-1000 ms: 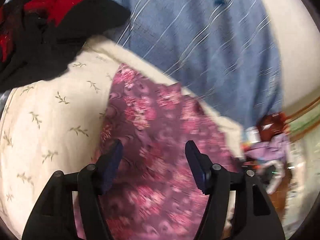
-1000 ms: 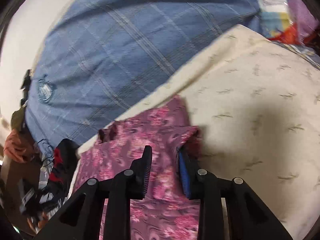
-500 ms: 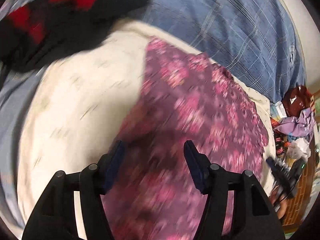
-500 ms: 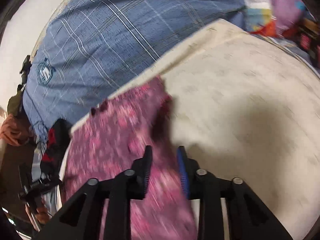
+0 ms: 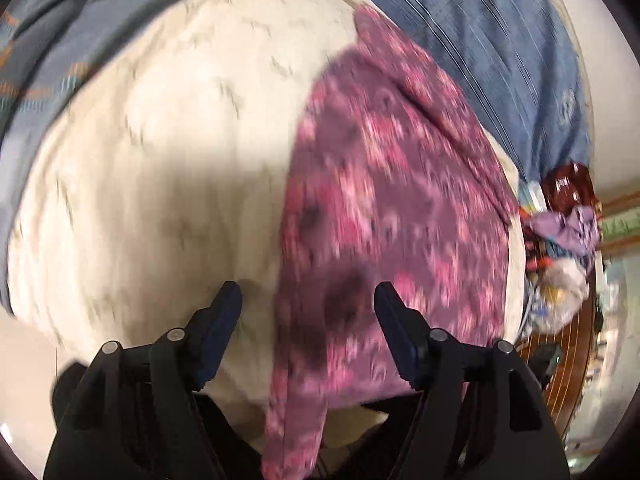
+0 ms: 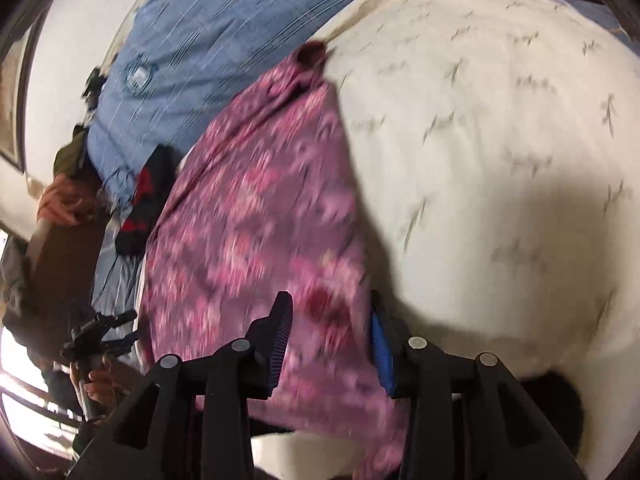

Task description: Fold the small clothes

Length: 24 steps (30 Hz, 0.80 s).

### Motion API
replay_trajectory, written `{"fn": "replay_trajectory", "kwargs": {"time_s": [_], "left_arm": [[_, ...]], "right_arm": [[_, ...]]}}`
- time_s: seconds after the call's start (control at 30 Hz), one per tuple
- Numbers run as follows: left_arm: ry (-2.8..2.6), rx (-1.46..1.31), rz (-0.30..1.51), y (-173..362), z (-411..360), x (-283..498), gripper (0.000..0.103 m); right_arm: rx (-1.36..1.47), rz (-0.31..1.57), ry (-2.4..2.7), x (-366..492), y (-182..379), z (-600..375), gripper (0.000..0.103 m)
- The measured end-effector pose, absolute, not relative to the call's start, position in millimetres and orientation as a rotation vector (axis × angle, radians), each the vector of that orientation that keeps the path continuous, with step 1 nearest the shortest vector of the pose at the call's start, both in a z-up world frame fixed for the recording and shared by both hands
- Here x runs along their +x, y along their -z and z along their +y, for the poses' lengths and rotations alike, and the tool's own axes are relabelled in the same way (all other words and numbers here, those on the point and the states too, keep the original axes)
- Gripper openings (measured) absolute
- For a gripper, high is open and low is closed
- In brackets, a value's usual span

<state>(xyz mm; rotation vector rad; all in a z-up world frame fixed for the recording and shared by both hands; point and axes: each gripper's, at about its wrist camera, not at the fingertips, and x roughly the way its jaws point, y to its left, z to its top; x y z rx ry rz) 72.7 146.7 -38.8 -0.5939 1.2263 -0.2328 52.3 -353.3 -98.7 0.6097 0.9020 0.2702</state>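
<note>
**Our two grippers over the pink flowery cloth**

We are looking down at a purple and pink flowery cloth [image 5: 392, 200]. It lies stretched out on a cream sheet [image 5: 160, 160] that has little leaf marks on it. The pictures are blurry, so we cannot see small things well.

Our left gripper [image 5: 308, 300] has its jaws spread wide, and they have just been opening a bit more. The left edge of the cloth runs between them. The left finger is over the cream sheet and the right finger is over the cloth. The pads do not press on anything. A strip of the cloth hangs off the near edge of the sheet, below the gripper.

Our right gripper [image 6: 330, 320] has its jaws partly apart, and they have just been opening. The right edge of the cloth [image 6: 256, 220] lies between them. We cannot see the pads squeezing it.

Behind the cream sheet there is a blue striped blanket [image 6: 208, 40]. Beside the far left of the cloth, in the right wrist view, a black and red cloth [image 6: 140, 208] lies in a heap. In the left wrist view, a pile of mixed stuff [image 5: 560, 240] sits far to the right.
</note>
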Motion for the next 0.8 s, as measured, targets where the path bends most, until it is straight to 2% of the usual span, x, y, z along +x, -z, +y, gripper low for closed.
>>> {"fn": "replay_trajectory", "kwargs": {"time_s": [0.3, 0.47, 0.53, 0.57, 0.63, 0.67, 0.73, 0.77, 0.8], "left_arm": [[0.365, -0.631, 1.299, 56.2, 137.4, 34.2, 0.068], [0.39, -0.623, 1.347, 69.8, 130.2, 24.5, 0.068], [0.385, -0.621, 1.343, 71.9, 130.0, 21.7, 0.067], [0.386, -0.62, 1.343, 72.1, 130.1, 21.2, 0.062], [0.387, -0.606, 1.35, 72.8, 126.0, 20.1, 0.041], [0.385, -0.591, 1.357, 72.6, 124.0, 18.3, 0.028], [0.4, -0.579, 1.347, 69.5, 124.8, 12.4, 0.016], [0.431, -0.599, 1.335, 65.4, 125.6, 9.4, 0.006], [0.464, -0.625, 1.315, 60.9, 127.6, 7.2, 0.005]], "right_arm": [[0.577, 0.986, -0.327, 33.9, 110.6, -343.7, 0.039], [0.469, 1.111, -0.387, 32.0, 121.4, -330.1, 0.039], [0.364, 1.134, -0.391, 30.8, 121.5, -320.5, 0.036], [0.321, 1.145, -0.384, 30.5, 122.4, -316.1, 0.034], [0.211, 1.168, -0.372, 29.8, 124.8, -304.8, 0.01], [0.157, 1.17, -0.375, 28.1, 125.3, -299.7, 0.004], [0.189, 1.147, -0.41, 23.2, 119.4, -301.5, 0.004], [0.232, 1.131, -0.432, 19.7, 115.1, -304.7, 0.003], [0.295, 1.095, -0.463, 15.1, 106.7, -310.1, 0.003]]}}
